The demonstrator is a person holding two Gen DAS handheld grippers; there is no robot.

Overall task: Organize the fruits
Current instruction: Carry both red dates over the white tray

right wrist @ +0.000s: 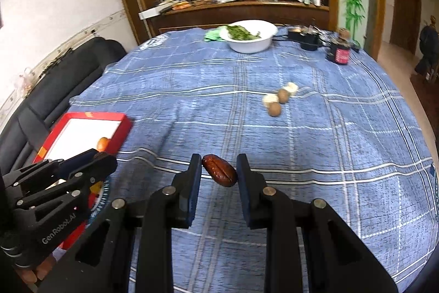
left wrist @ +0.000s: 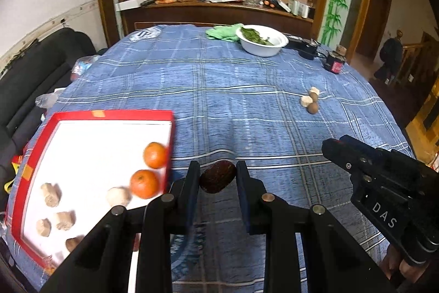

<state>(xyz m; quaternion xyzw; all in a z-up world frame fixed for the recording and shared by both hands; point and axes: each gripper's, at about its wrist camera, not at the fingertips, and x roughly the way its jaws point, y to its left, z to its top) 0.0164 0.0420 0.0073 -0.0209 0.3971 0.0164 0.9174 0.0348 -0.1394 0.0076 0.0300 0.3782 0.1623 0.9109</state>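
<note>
My left gripper (left wrist: 218, 173) is shut on a dark brown fruit (left wrist: 217, 176) and holds it just right of the red tray (left wrist: 131, 114). The tray holds two oranges (left wrist: 155, 155) and several pale lumpy fruits (left wrist: 50, 194). My right gripper (right wrist: 218, 169) is shut on a dark red-brown creased fruit (right wrist: 219, 173) above the blue cloth. Each gripper shows in the other's view: the right one in the left wrist view (left wrist: 384, 183), the left one in the right wrist view (right wrist: 60, 183). A small cluster of brown and pale fruits (right wrist: 278, 100) lies mid-table, also visible in the left wrist view (left wrist: 311, 100).
A white bowl of greens (left wrist: 262, 40) and a green cloth (left wrist: 222, 32) sit at the far edge. A dark jar (left wrist: 334, 63) and a black device (left wrist: 304, 47) stand far right. A black sofa (left wrist: 33, 73) lies left of the table. A cluttered sideboard stands behind.
</note>
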